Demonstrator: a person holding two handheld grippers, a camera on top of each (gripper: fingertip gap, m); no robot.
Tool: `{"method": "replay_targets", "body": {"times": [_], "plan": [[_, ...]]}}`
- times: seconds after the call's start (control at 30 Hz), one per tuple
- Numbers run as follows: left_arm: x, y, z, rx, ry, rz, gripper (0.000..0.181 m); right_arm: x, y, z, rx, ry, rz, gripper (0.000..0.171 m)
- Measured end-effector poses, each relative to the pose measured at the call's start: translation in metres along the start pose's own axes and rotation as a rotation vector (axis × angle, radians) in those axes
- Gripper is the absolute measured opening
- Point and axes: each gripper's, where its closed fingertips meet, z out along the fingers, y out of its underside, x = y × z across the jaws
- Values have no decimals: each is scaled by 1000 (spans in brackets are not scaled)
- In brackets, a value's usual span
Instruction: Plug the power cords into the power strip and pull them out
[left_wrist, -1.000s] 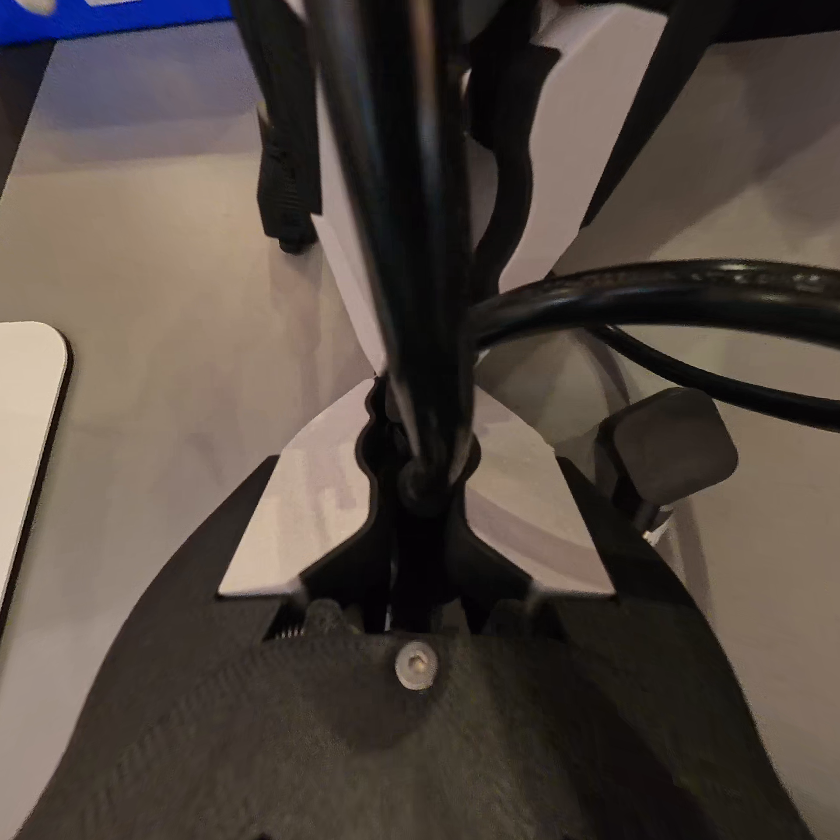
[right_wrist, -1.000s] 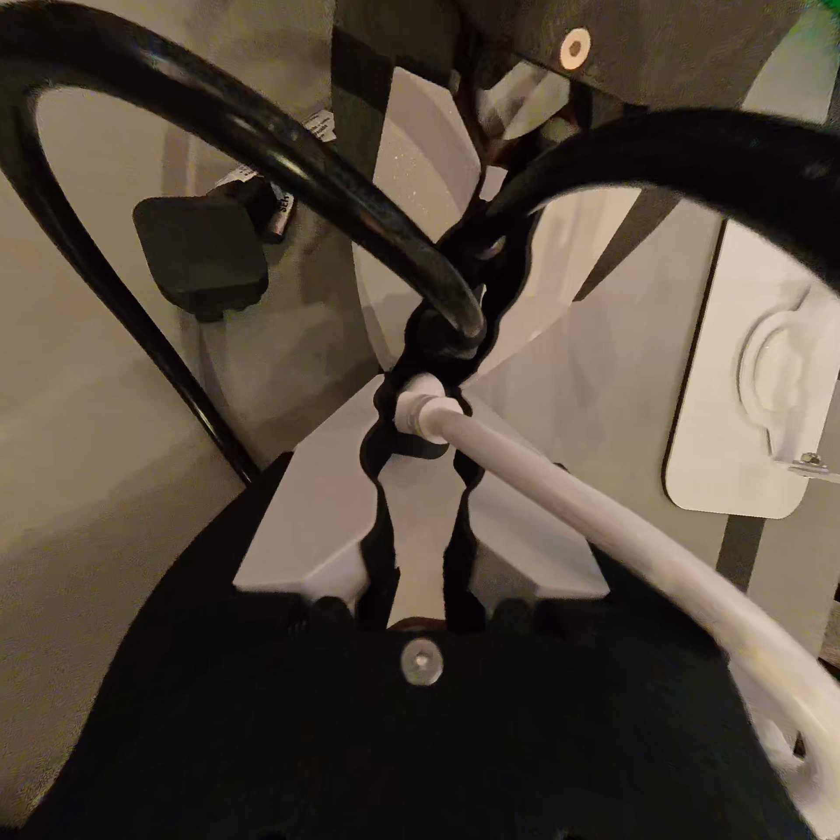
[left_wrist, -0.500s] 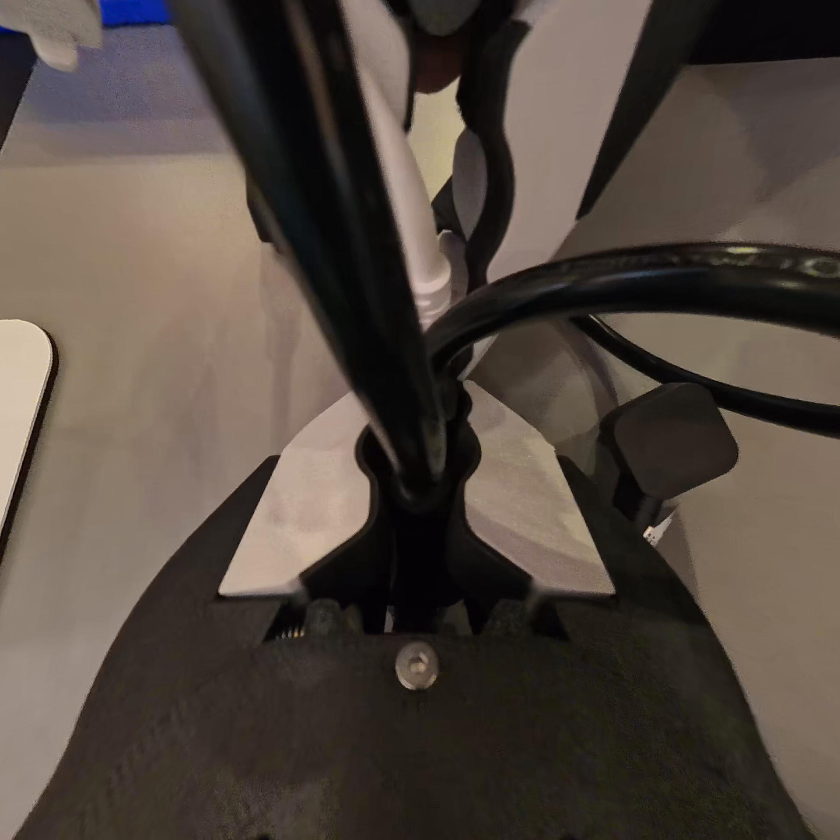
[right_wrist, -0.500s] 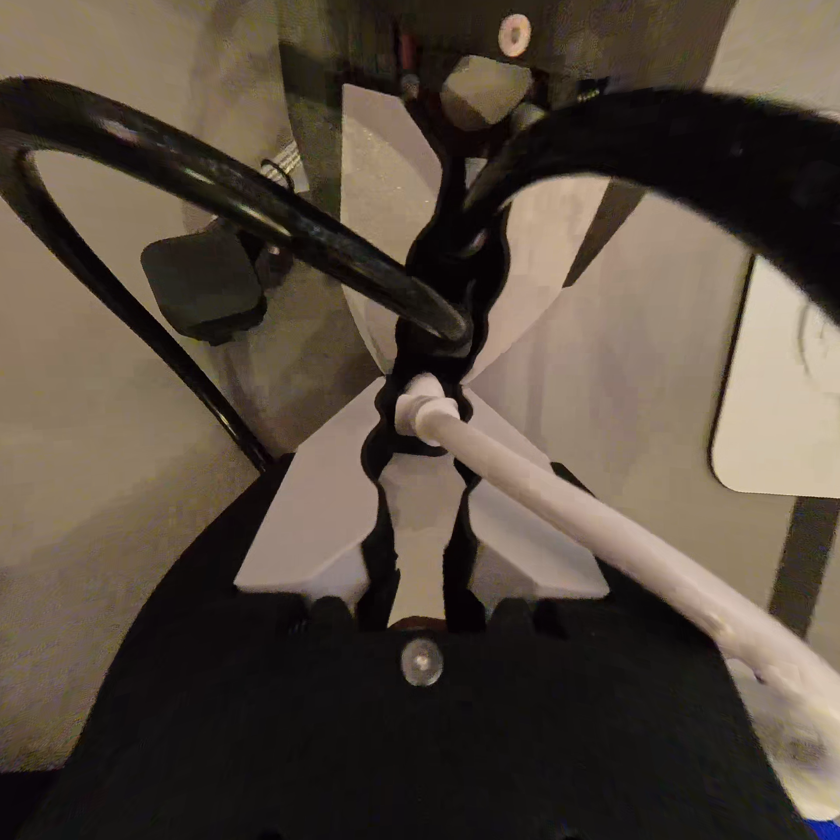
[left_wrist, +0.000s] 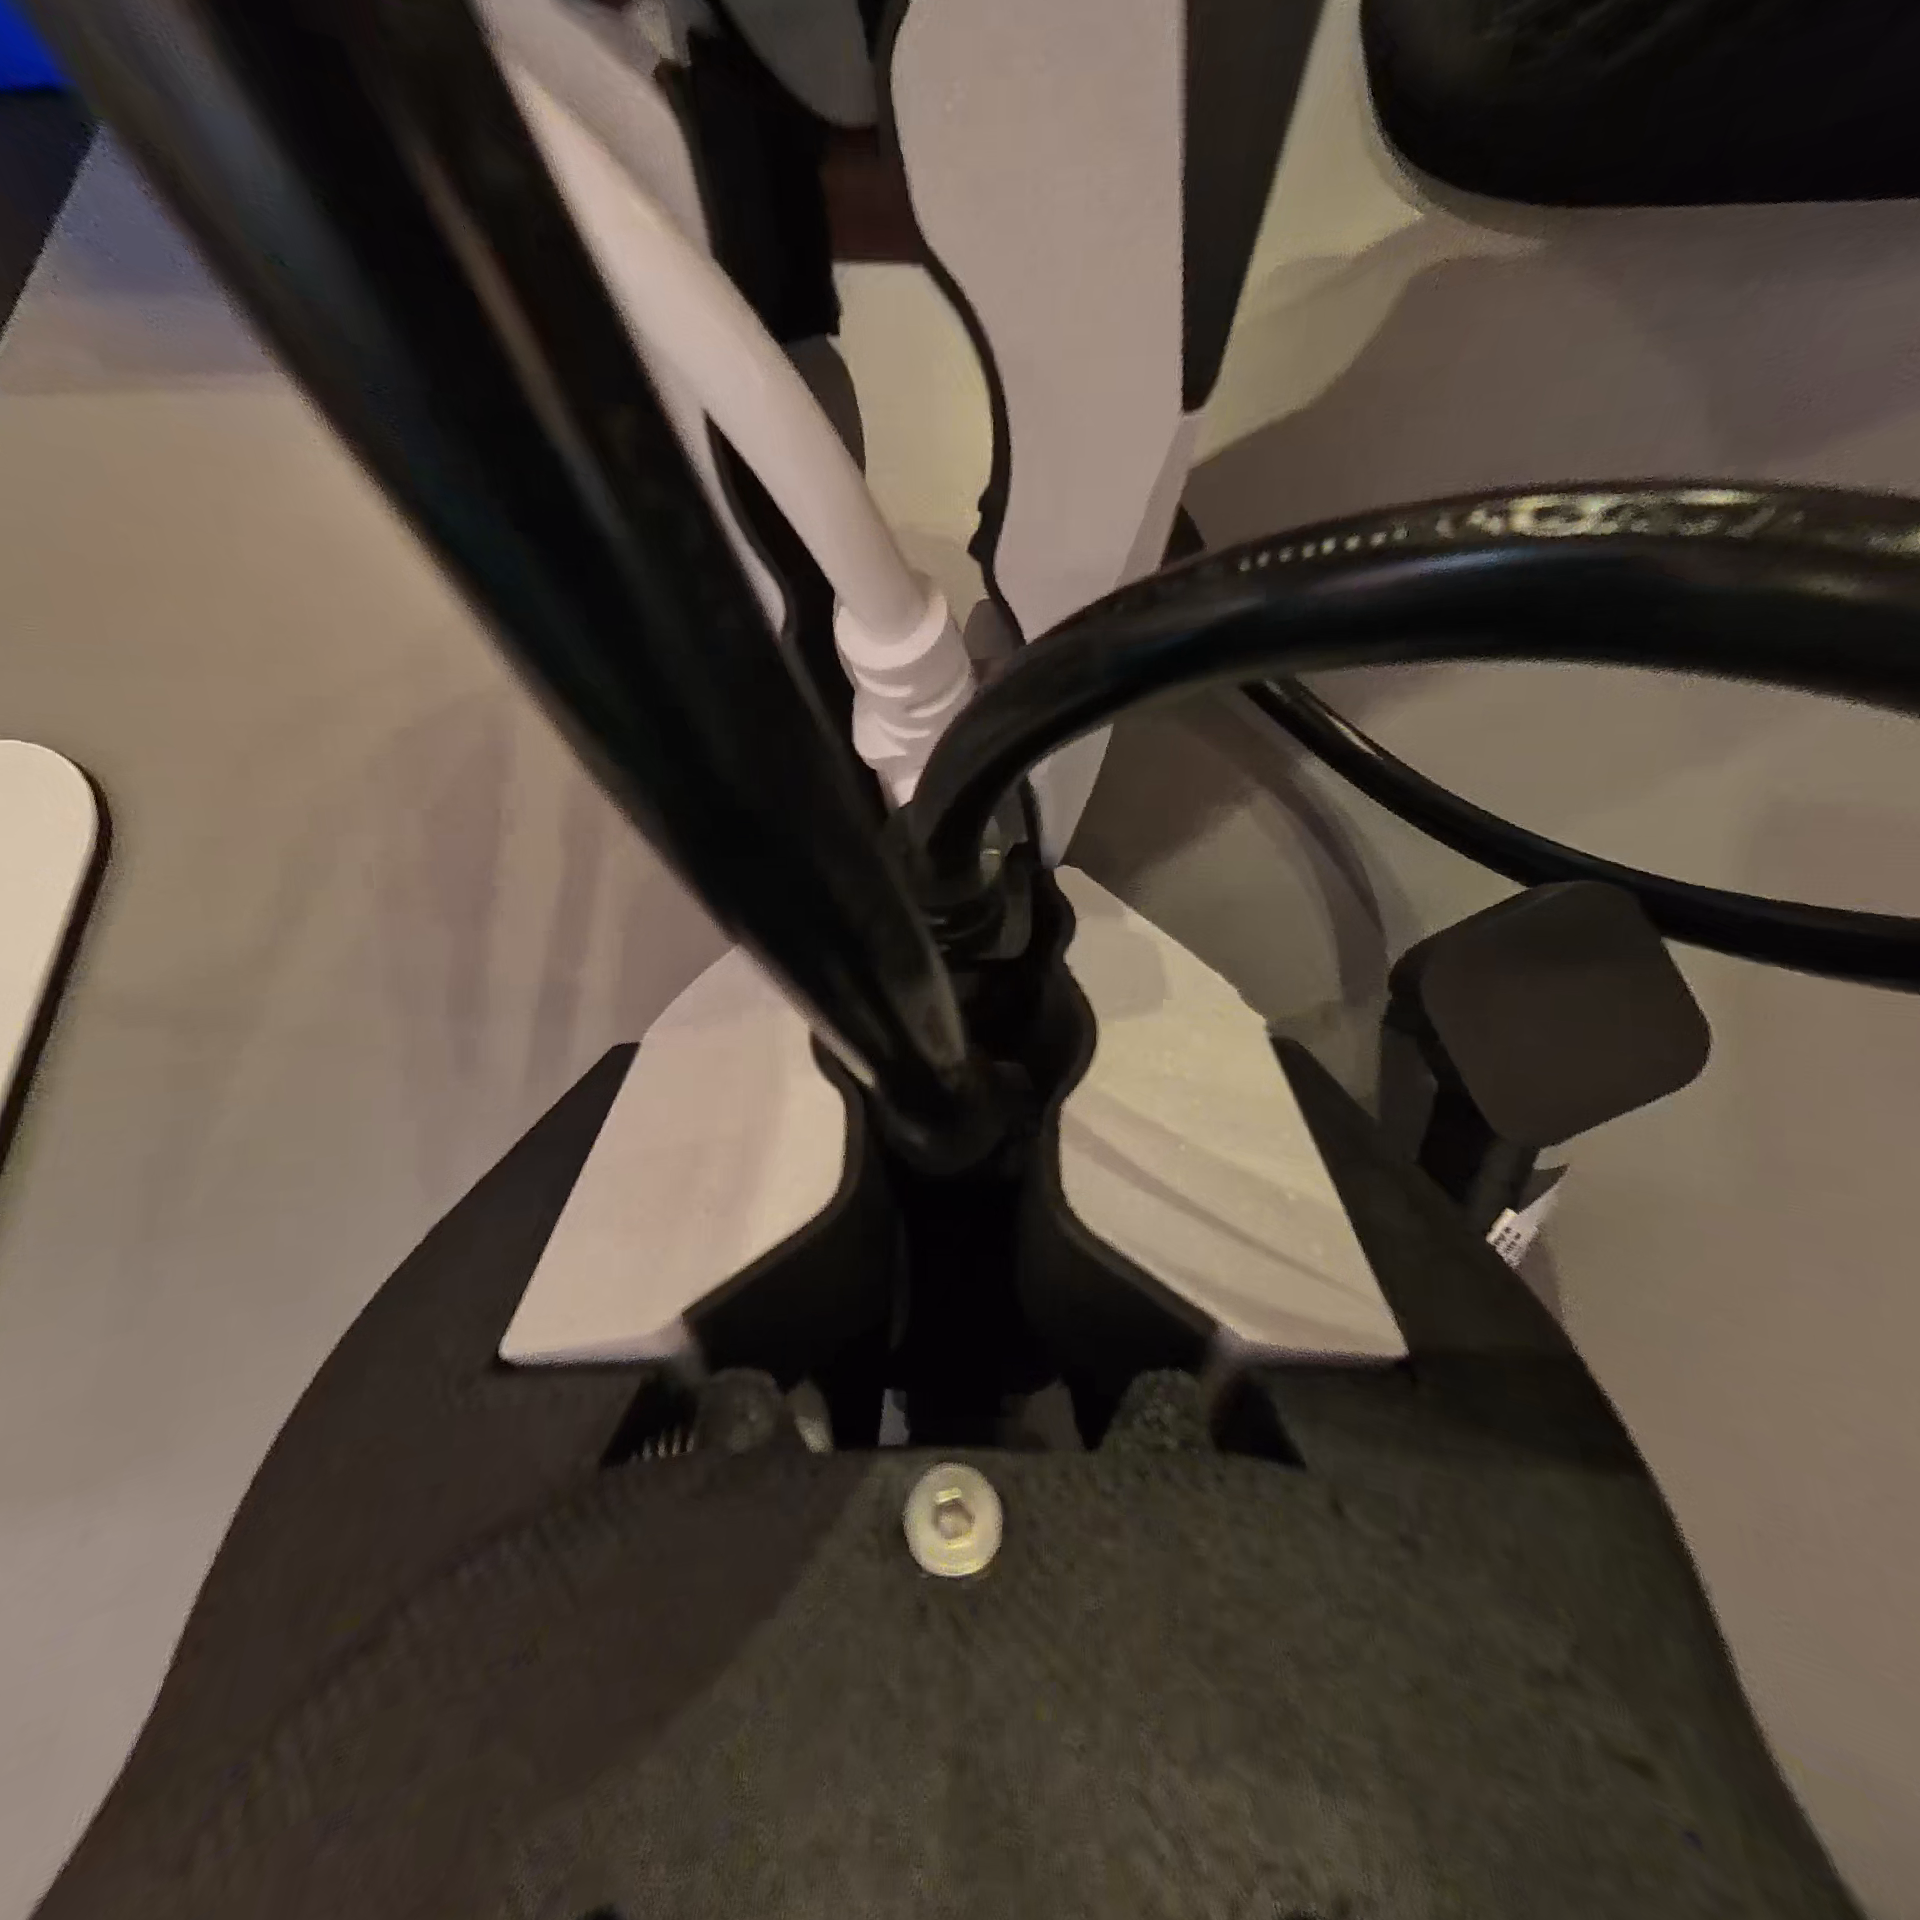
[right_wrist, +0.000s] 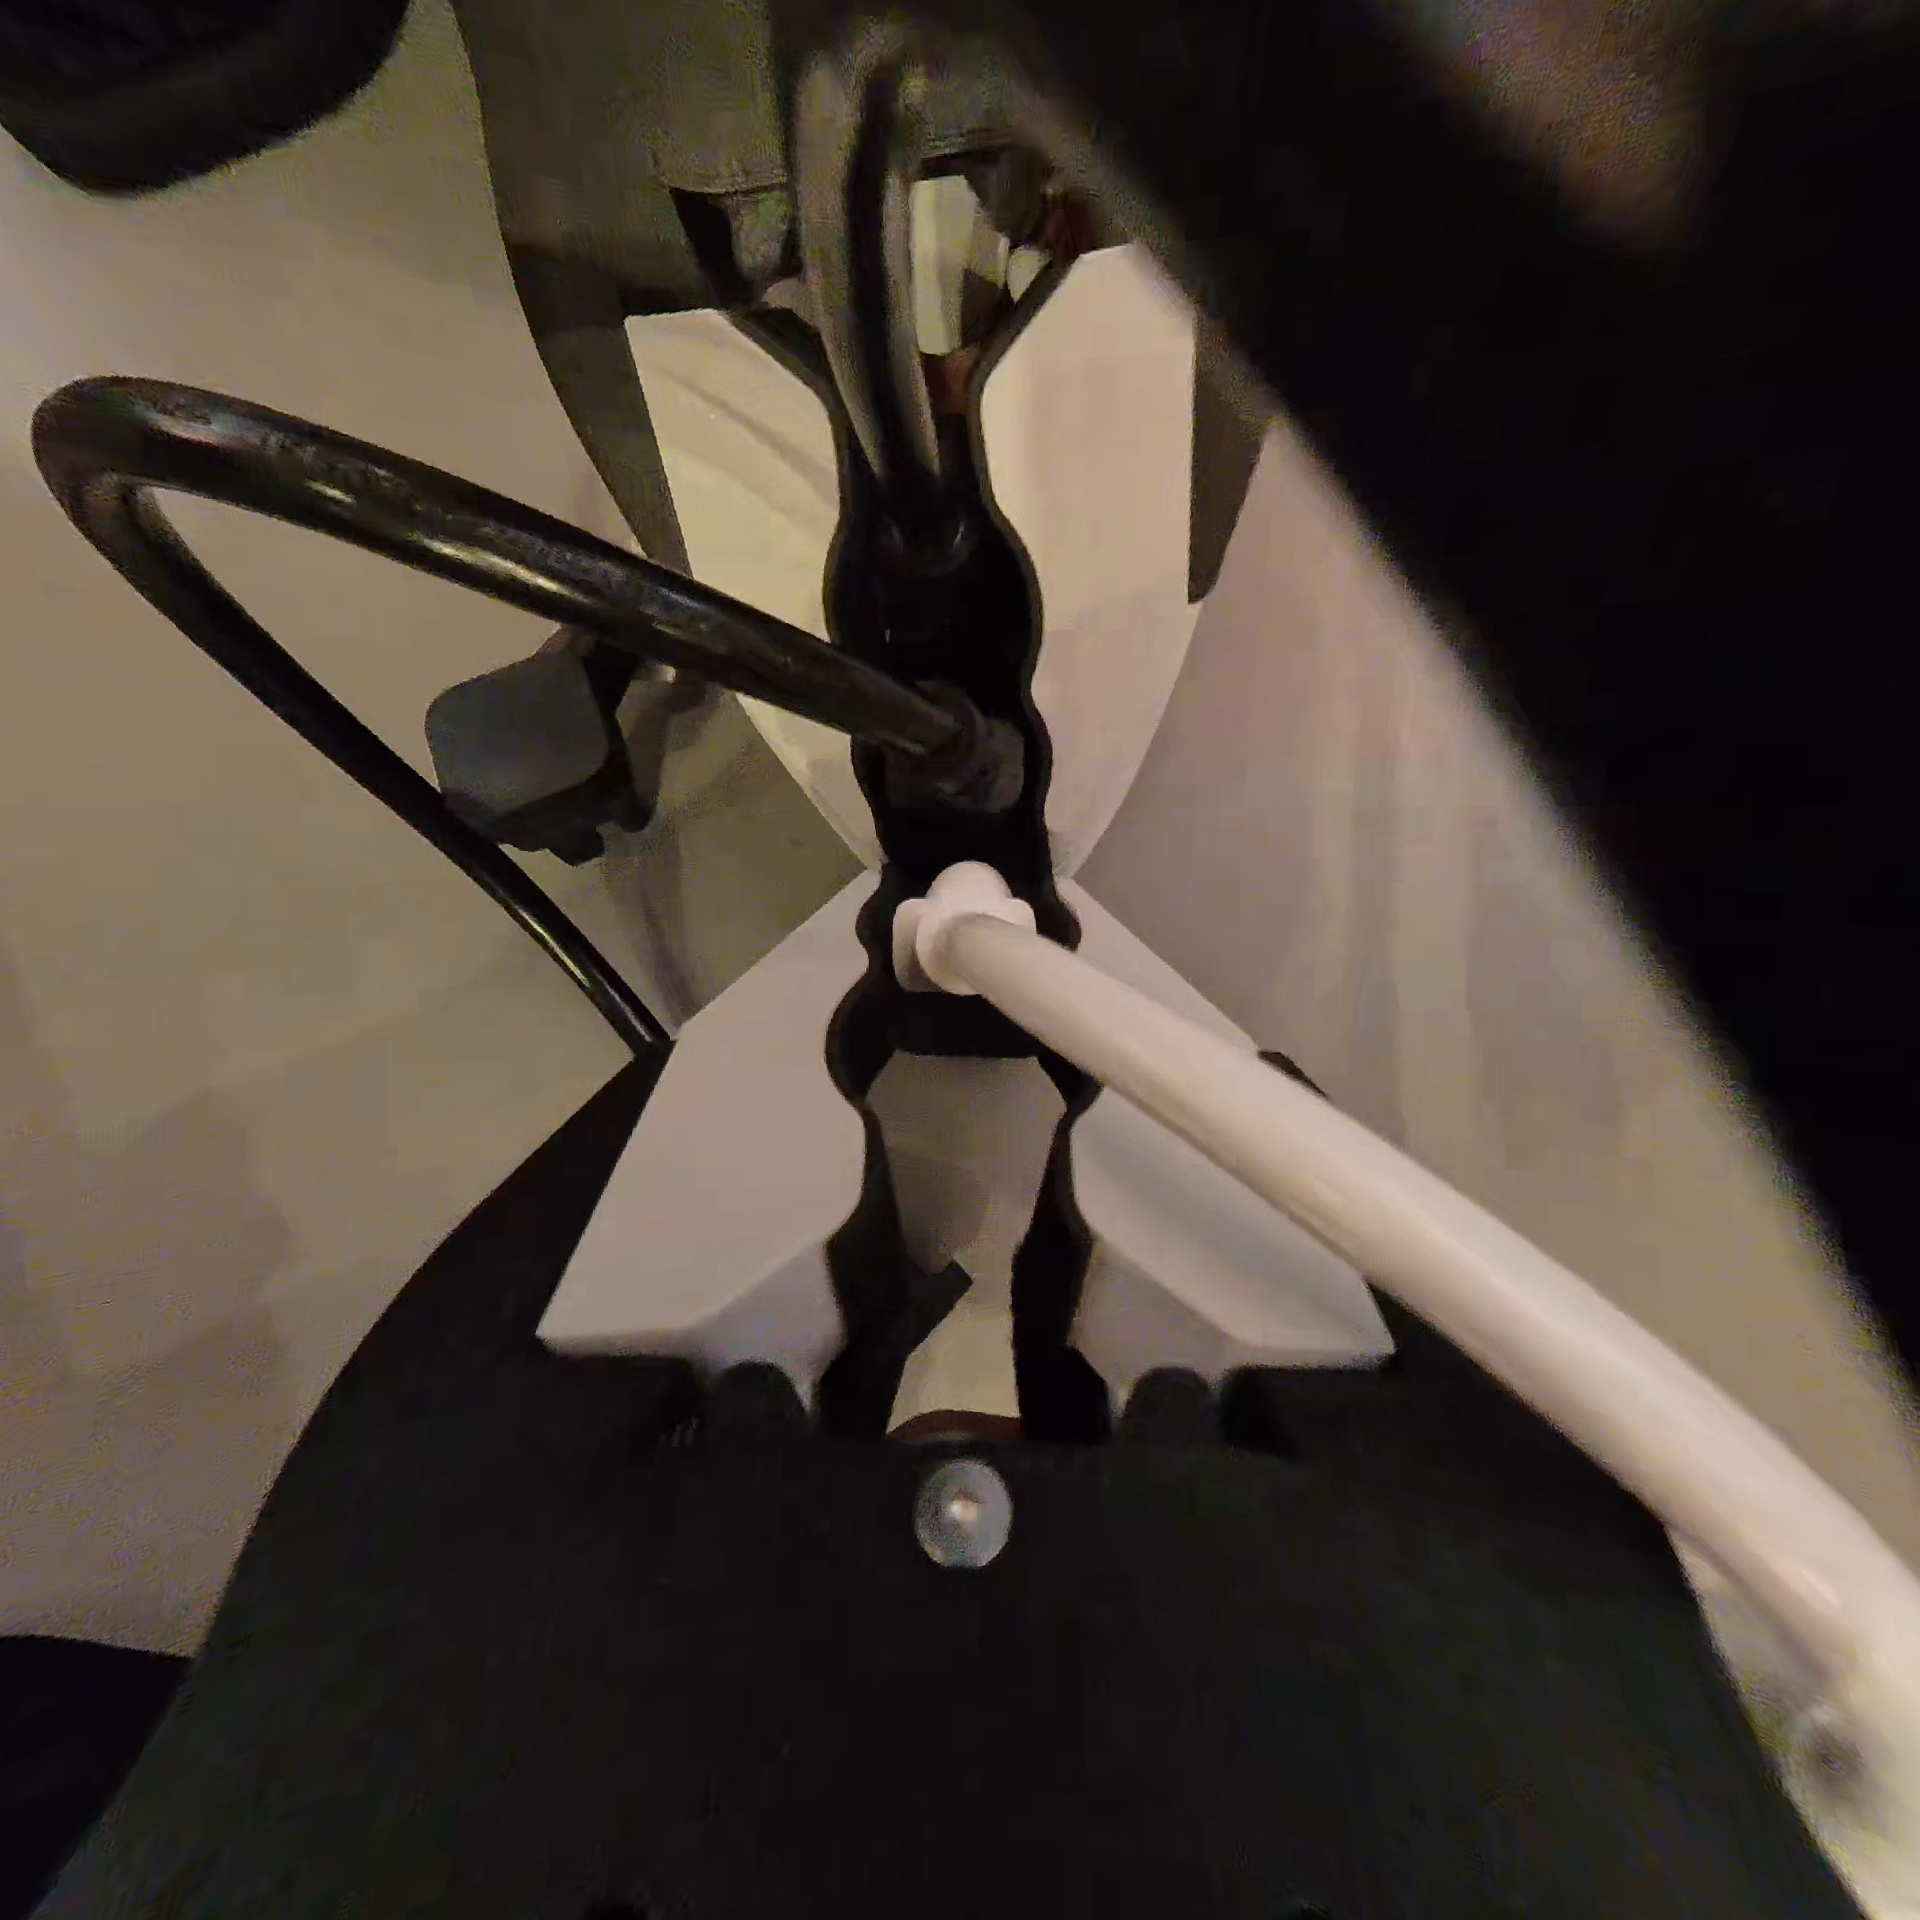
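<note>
— Cords, by colour?
— Black cord (left_wrist: 1434, 592): two, the second (left_wrist: 499, 540) running steeply up left. White cord (left_wrist: 769, 416): one.
— Plugs lying loose?
— Black plug (left_wrist: 1548, 1018): one, on the worktop (left_wrist: 312, 831).
— Claws?
— Two: left claw (left_wrist: 961, 997), right claw (right_wrist: 956, 935).

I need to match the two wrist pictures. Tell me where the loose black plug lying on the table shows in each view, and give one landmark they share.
Left wrist view: black plug lies right of centre, beside the left gripper.
Right wrist view: the black plug lies left of centre, under the arching black cord.
Shared landmark: the white cord held in the right gripper.
</note>
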Motion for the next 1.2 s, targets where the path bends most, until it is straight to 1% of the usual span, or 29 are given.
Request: {"method": "replay_targets", "body": {"times": [0.13,0.2,0.27,0.33,0.43,0.53,0.6,0.63,0.7,0.8,0.87,0.97,1.03,1.13,1.2], "plan": [[3,-1,0,-3,9,37,28,-5,4,-1,-178,214,-194,21],[5,-1,-1,-5,5,54,28,-5,4,-2,-206,304,-254,22],[7,-1,-1,-5,6,74,28,-7,4,-2,-200,349,-280,22],[8,-1,0,-10,15,89,28,-8,4,-1,-182,308,-243,22],[9,-1,1,-6,31,56,29,-8,3,-1,-65,120,-74,21],[6,-2,2,-2,26,18,28,-2,2,-3,28,-30,36,22],[1,-2,2,3,13,7,28,1,2,-3,38,-47,53,22],[0,-2,2,3,8,7,28,3,3,-3,-1,-5,24,21],[1,-2,3,-1,11,20,28,0,6,-3,-151,128,-111,21],[4,-3,2,4,14,46,29,-2,7,-4,-256,272,-206,21],[5,-3,2,11,15,58,28,-3,7,-4,-244,348,-235,22],[7,-4,2,2,18,77,28,-4,7,-5,-218,397,-248,22],[9,-4,3,-1,20,99,28,-7,8,-5,-224,359,-245,22],[10,-4,4,1,41,64,29,-8,7,-3,-99,140,-66,21],[9,-4,5,5,43,46,28,-6,7,-4,-51,13,18,22]]}}
